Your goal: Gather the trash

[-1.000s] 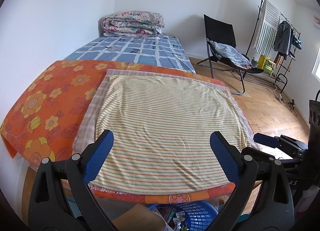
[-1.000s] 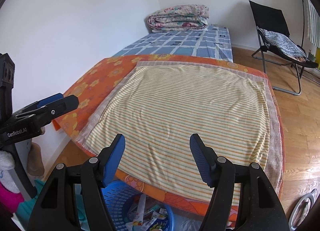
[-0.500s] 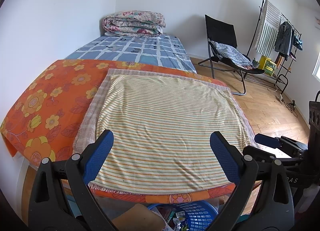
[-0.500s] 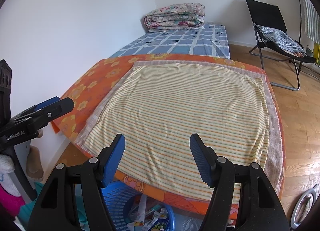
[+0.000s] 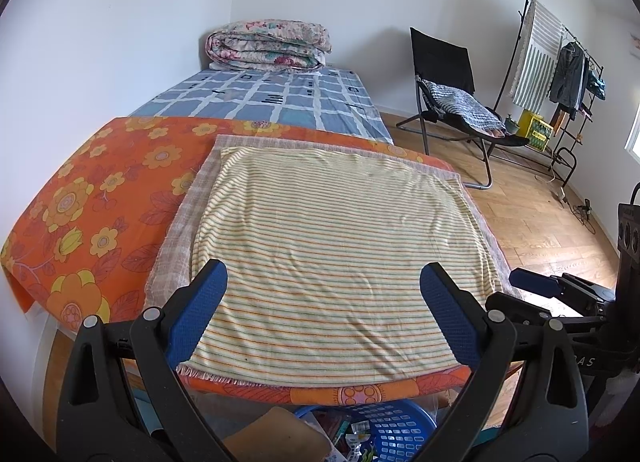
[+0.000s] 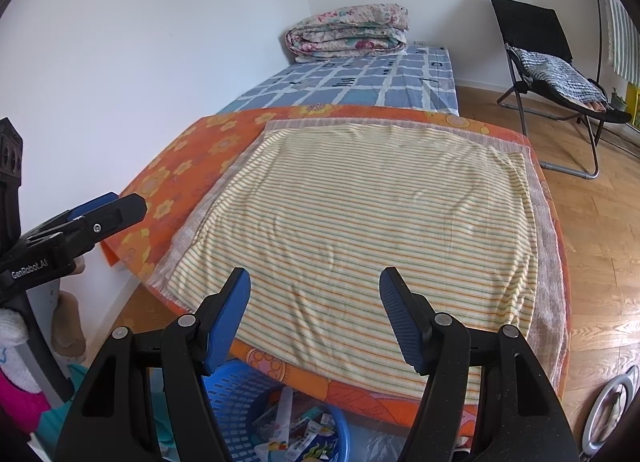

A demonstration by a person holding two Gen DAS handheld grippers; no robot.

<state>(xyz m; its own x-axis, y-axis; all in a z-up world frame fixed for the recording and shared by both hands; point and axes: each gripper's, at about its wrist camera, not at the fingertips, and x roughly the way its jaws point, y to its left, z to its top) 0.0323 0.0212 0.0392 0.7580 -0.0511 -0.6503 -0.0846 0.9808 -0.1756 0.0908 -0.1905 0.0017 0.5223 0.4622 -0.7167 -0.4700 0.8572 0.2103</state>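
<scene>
A blue plastic basket (image 5: 384, 436) with several wrappers and scraps of trash (image 6: 304, 428) in it stands on the floor under the near edge of the table; it also shows in the right wrist view (image 6: 236, 398). My left gripper (image 5: 322, 314) is open and empty, held above the striped cloth (image 5: 332, 254). My right gripper (image 6: 314, 310) is open and empty over the same cloth (image 6: 360, 214). Each gripper shows at the edge of the other's view. No trash shows on the cloth.
The striped cloth lies on an orange flowered cover (image 5: 92, 202). Behind is a bed with a blue checked sheet (image 5: 272, 96) and a folded quilt (image 5: 268, 46). A black folding chair (image 5: 448, 78) and a clothes rack (image 5: 560, 62) stand on the wooden floor at right.
Both views have shifted slightly; the grippers stay open and empty over the cloth.
</scene>
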